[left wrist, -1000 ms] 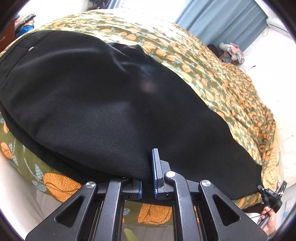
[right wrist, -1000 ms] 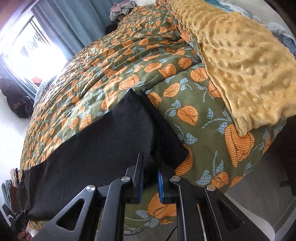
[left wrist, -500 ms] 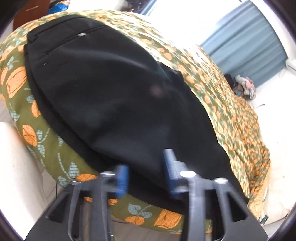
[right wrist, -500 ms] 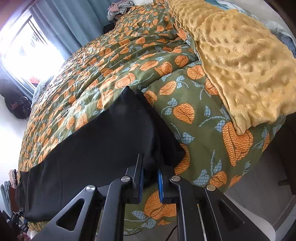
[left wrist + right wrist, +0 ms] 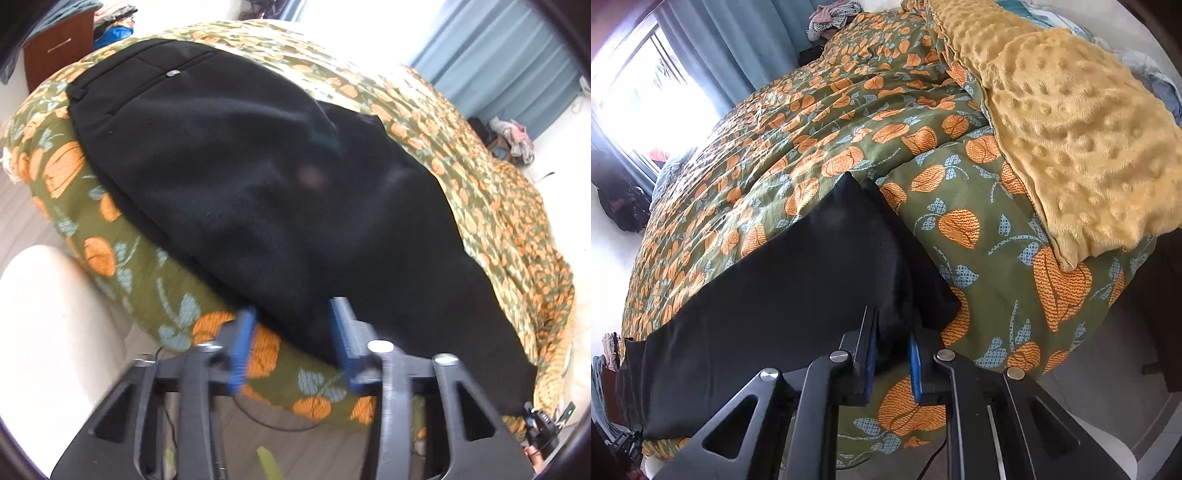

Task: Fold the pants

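The long black fabric pants (image 5: 280, 192) lie lengthwise along the near edge of the orange-leaf green quilt (image 5: 820, 122). The left gripper (image 5: 291, 339), jaws just spreading, straddles the near edge by the waist end; the right gripper (image 5: 892, 354), jaws just loosening, has hem cloth between them.

A bed under a green quilt printed with orange lantern flowers (image 5: 820, 122) carries 2 things. Long black fabric pants (image 5: 258, 192) lie flat along its near edge, waistband at one end. A mustard-yellow dimpled plush blanket (image 5: 1071, 122) lies near the hems.
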A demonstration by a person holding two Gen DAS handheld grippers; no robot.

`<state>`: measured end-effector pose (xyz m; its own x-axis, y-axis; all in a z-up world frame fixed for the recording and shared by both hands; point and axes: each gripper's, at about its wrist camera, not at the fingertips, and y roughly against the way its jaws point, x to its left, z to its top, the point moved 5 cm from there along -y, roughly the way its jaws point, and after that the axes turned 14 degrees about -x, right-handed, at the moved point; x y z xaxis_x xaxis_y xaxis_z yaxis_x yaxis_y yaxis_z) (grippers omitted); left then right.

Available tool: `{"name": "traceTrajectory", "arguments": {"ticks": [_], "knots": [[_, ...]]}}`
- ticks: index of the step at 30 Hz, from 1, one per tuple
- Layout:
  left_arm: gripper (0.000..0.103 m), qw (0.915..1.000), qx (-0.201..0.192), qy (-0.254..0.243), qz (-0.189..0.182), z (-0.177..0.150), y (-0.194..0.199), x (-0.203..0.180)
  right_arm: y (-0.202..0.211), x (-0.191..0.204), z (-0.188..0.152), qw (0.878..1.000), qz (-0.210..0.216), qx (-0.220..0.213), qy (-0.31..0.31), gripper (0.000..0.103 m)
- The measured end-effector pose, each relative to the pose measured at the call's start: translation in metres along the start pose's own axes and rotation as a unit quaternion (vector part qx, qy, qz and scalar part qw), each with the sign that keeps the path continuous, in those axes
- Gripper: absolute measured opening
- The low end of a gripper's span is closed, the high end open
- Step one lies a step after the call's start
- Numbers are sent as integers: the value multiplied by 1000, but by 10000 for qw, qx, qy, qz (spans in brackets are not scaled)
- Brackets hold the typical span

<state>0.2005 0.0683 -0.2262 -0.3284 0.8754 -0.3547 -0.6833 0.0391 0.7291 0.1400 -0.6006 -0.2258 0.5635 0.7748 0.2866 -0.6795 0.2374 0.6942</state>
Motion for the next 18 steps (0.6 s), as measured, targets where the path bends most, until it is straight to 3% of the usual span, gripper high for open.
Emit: {"name": "traceTrajectory", "arguments": {"ticks": [1,2,4,5,8,11,13,16,18], "knots": [[68,10000,-44,18,77,-1,11,1,3,2,0,10000,33,-45,16,38],[69,9999,-114,47,97,0,23,2,8,3,1,9999,110,-113,12,44],[69,9994,-321,75,121,5,42,3,24,6,3,9992,137,-374,21,73],[72,9982,-578,40,181,13,55,6,34,5,5,9983,25,-584,13,76],[86,9942,-1015,-301,174,43,58,1,71,-3,13,9901,-339,-1350,-155,77],[86,9909,-1042,-850,108,72,23,-18,89,5,17,9836,-426,-1750,-22,77],[86,9856,-1145,-1214,255,82,5,-25,83,26,20,9852,-191,-1662,367,77],[86,9714,-1349,-1763,843,86,-23,-27,63,64,12,9856,412,-1369,902,77],[86,9660,-1145,-1899,1332,78,-47,-15,41,84,-3,9855,658,-1020,1190,78]]}}
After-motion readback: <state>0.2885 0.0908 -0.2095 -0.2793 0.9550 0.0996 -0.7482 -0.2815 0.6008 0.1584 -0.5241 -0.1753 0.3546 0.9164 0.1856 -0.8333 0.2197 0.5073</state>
